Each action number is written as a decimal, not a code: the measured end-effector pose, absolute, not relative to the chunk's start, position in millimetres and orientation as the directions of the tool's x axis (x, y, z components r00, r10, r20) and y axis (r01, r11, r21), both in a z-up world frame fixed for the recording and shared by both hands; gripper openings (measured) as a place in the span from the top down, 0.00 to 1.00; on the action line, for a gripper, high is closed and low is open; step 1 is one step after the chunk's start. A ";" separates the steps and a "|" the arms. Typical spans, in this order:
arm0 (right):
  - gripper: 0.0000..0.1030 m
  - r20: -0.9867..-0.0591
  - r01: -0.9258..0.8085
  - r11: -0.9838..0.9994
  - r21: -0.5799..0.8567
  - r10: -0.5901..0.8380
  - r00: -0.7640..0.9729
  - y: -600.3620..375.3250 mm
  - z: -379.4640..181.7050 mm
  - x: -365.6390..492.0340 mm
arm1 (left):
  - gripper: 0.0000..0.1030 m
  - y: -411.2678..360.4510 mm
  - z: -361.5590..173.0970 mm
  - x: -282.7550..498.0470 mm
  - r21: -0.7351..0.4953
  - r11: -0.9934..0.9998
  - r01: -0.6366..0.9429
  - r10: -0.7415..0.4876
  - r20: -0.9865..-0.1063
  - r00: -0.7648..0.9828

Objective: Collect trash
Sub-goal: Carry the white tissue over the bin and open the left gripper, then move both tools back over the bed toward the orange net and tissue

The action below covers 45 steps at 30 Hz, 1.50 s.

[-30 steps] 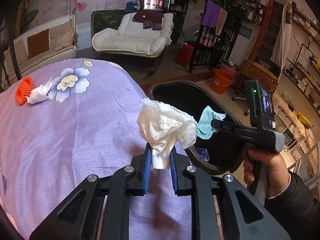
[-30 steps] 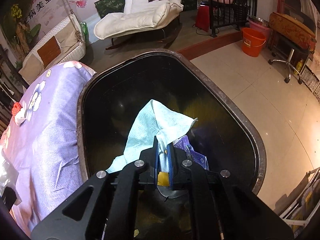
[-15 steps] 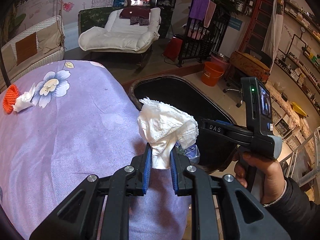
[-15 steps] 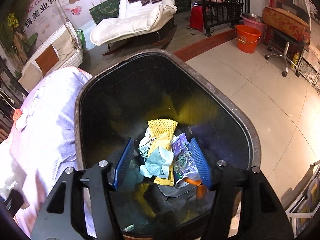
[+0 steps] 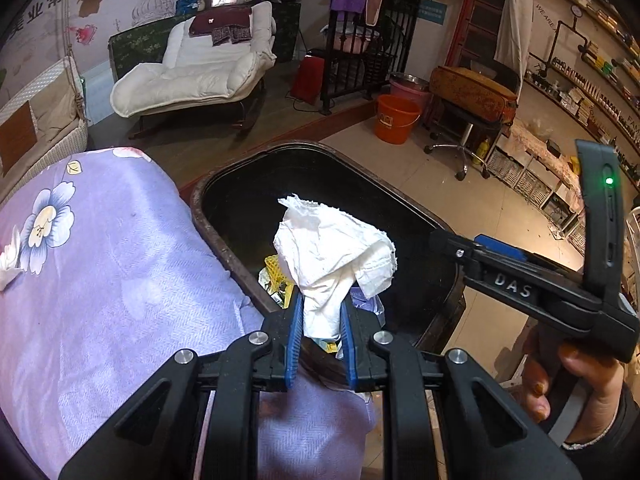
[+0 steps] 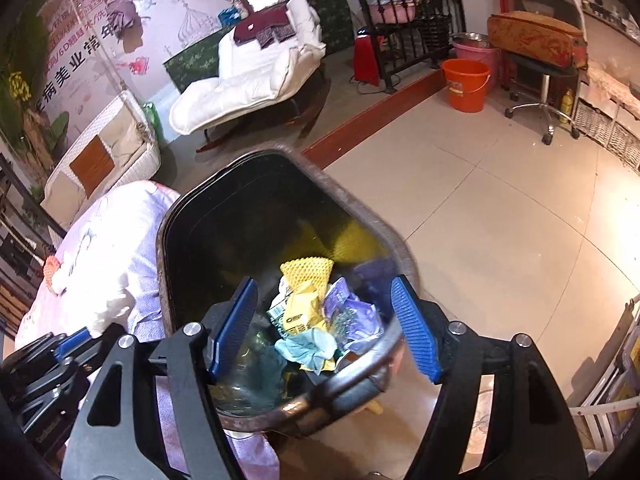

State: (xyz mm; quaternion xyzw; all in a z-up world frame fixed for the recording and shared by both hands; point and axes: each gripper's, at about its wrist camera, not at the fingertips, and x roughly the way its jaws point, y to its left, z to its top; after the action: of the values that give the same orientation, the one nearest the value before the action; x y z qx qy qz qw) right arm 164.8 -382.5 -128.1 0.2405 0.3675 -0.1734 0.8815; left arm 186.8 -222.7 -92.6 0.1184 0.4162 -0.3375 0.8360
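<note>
Since the earlier frames, the right gripper (image 6: 324, 330) has let go of the light-blue tissue (image 6: 308, 350), which is now lying on the heap inside the black bin (image 6: 280, 168); its jaws have just been opening and are now standing wide apart with nothing between them. Over the same interval the left gripper (image 5: 319, 326) has been travelling from above the purple floral cloth (image 5: 100, 280) to the near rim of the bin.

Nearest the left wrist camera, the blue pads (image 5: 295, 332) are clamping the lower end of a crumpled white tissue (image 5: 332, 252), which is standing up from the jaws over the bin opening. To the right in that view, a person's hand (image 5: 576, 384) is gripping the handle of the right gripper, whose body is crossing above the bin's right rim.

Below the right wrist camera, the bin is holding a yellow foam net (image 6: 307, 270), a yellow packet (image 6: 300, 312) and a purple wrapper (image 6: 352, 312) beside the blue tissue. The cloth is lying against the bin's left side, and another white tissue (image 5: 9, 256) is resting on it well away from the bin.

Farther off, an orange bucket (image 6: 466, 84) is standing on the tiled floor, and a white padded lounger (image 5: 192, 76) is sitting by the wall.
</note>
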 end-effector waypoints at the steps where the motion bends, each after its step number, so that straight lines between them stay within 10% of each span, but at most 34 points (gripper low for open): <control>1: 0.32 -0.725 0.492 0.818 0.297 -0.142 0.674 -385.5 -126.2 161.0 | 0.82 -225.8 -95.2 188.7 -0.090 0.741 0.666 -0.467 -0.781 0.414; 21: 0.27 -0.656 0.586 0.743 0.322 -0.271 0.704 -418.2 -108.7 113.5 | 0.82 -290.4 -144.0 223.2 -0.103 0.719 0.688 -0.399 -0.871 0.286; 29: 0.26 -0.639 0.603 0.727 0.328 -0.300 0.709 -428.2 -104.4 105.6 | 0.30 -303.9 -145.3 225.3 -0.065 0.715 0.696 -0.391 -0.863 0.321; 45: 0.22 -0.647 0.609 0.718 0.337 -0.293 0.704 -431.5 -106.7 111.1 | 0.18 -270.6 -105.8 204.0 -0.068 0.745 0.664 -0.460 -0.774 0.436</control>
State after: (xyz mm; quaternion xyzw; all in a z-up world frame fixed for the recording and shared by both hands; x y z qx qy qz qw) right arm 111.1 -431.5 -106.7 0.2748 0.2873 -0.2560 0.8811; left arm 204.0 -270.6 -105.8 0.1240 0.4121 -0.3351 0.8382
